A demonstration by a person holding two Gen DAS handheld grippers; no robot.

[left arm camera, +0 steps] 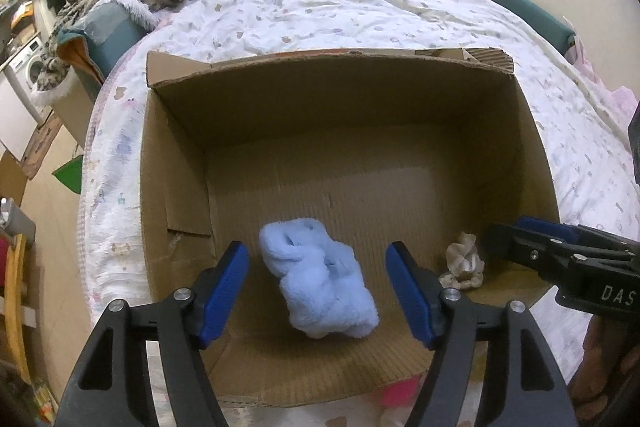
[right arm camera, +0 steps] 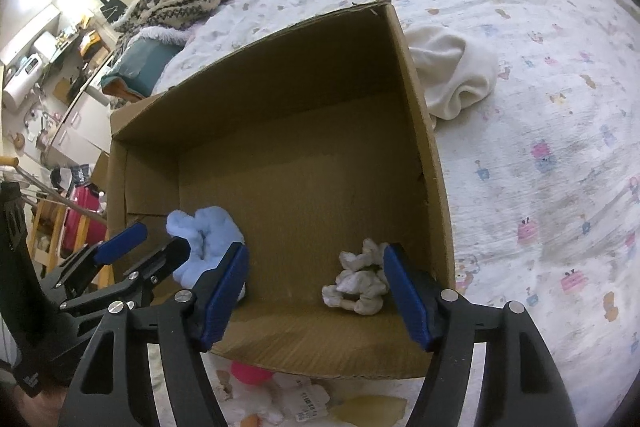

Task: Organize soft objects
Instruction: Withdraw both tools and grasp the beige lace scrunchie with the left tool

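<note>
Left wrist view: my left gripper [left arm camera: 316, 291] stands wide open, empty, straddling the fluffy light-blue sock bundle [left arm camera: 320, 285] in the brown cardboard box [left arm camera: 176, 167]; its long axis runs diagonally between the fingers.

Right wrist view: my right gripper [right arm camera: 316, 291] gapes empty; the small cream knotted cloth [right arm camera: 358, 285] lies by its right finger.

Open brown cardboard box [left arm camera: 536, 147] set on printed white bed quilt [left arm camera: 360, 11]. Fluffy light-blue sock bundle [left arm camera: 320, 287] lying inside, near front wall; small crumpled beige cloth wad [left arm camera: 462, 263] to its right. Cream folded towel [right arm camera: 452, 75] outside, against box's right wall.
</note>
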